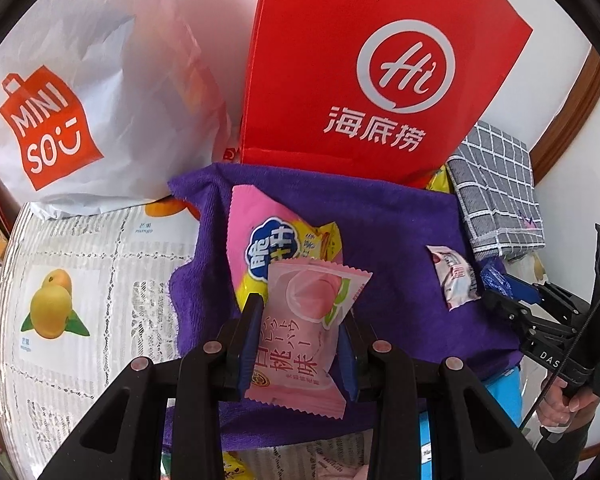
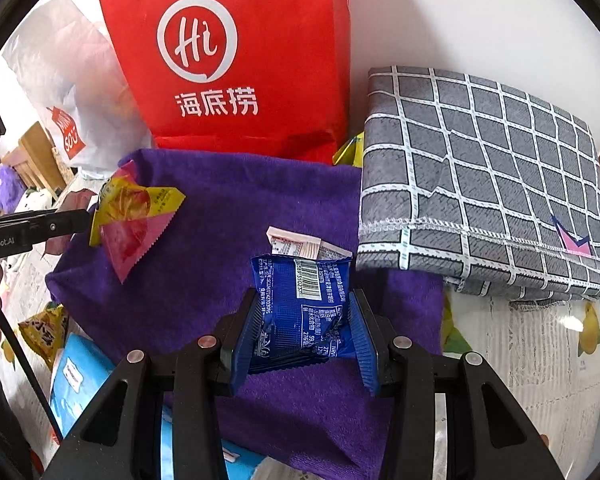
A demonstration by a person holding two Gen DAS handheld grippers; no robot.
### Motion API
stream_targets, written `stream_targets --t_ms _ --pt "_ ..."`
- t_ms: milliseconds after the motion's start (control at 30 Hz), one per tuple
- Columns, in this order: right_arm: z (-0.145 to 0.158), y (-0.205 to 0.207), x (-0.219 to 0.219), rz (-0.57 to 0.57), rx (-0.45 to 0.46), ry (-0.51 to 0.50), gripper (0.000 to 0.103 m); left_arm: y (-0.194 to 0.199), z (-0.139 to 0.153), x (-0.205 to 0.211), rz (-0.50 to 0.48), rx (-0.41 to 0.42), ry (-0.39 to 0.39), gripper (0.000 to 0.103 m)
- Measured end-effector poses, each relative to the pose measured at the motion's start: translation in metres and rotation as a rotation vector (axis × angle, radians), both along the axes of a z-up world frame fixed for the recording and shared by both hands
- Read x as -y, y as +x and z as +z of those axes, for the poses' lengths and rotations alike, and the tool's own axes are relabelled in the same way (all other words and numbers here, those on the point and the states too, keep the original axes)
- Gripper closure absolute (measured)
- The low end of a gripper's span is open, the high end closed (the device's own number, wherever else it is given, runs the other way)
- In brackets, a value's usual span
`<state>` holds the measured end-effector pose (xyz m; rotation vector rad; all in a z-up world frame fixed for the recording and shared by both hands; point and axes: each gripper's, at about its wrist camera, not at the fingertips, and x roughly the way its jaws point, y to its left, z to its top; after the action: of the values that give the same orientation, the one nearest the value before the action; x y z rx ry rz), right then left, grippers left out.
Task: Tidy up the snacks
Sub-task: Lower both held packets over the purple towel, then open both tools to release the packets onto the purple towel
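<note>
Left claw [image 1: 300,328] clamps 2 overlapping snack packets: a pale pink peach packet [image 1: 304,332] in front and a pink-and-yellow packet [image 1: 260,236] behind it, both held above the purple towel [image 1: 392,224]. Right claw [image 2: 304,320] grips a blue snack packet [image 2: 300,312] by its sides, barcode face up, over the same towel. A small pink-and-white packet [image 2: 300,246] lies on the towel just beyond the blue one. Behind the towel stand a red paper bag [image 2: 236,60] and a white shopping bag [image 1: 80,92]. A folded grey checked cloth [image 2: 480,176] rests at the towel's right edge on the fruit-print tabletop [image 1: 80,280].
</note>
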<state>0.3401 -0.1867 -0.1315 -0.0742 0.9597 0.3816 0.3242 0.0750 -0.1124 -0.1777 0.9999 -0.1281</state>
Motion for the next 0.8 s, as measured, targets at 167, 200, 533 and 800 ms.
stream_targets --t_ms 167,200,533,800 --pt "-0.007 0.001 0.0 0.007 -0.021 0.001 0.059 -0.002 -0.007 -0.002 0.016 -0.031 0.022 0.071" --pt "-0.008 0.001 -0.001 0.01 -0.024 0.0 0.059 -0.002 -0.008 -0.003 0.019 -0.037 0.024 0.071" --pt "-0.02 0.003 -0.009 0.035 -0.057 -0.015 0.059 -0.001 -0.019 -0.004 0.026 -0.068 0.037 0.071" --pt "-0.026 0.004 -0.014 0.041 -0.084 -0.025 0.058 0.003 -0.026 0.005 0.015 -0.087 0.028 0.071"
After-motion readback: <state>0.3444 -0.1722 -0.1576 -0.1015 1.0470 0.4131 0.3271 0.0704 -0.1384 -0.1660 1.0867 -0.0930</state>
